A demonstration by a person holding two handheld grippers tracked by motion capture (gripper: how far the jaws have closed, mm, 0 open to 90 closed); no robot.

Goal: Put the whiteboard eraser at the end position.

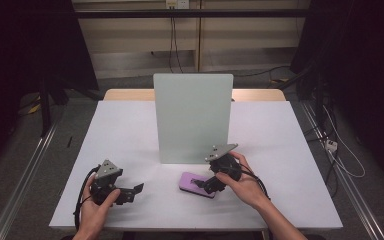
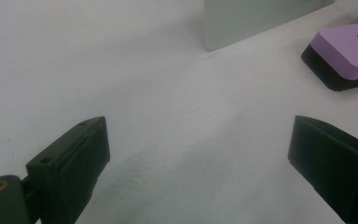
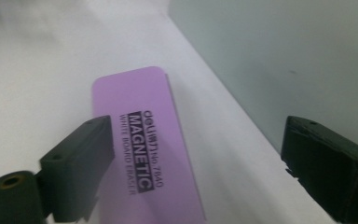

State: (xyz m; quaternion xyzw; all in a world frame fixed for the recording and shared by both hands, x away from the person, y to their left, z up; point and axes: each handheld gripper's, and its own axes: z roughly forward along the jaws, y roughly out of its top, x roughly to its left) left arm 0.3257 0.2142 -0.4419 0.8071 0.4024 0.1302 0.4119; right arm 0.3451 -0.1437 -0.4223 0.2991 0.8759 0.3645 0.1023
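A purple whiteboard eraser with a black felt base lies flat on the white table, just in front of the upright pale green board. My right gripper hovers over the eraser's right end, held by a hand. In the right gripper view its jaws stand wide open, with the left jaw over the eraser's printed label and the right jaw beside the board; neither pad touches the eraser. My left gripper rests at the front left, open with nothing in it, and the eraser lies off to its upper right.
The white table has bare surface to the left and right of the board. The board's lower corner stands ahead of the left gripper. Dark curtains and floor cables surround the table.
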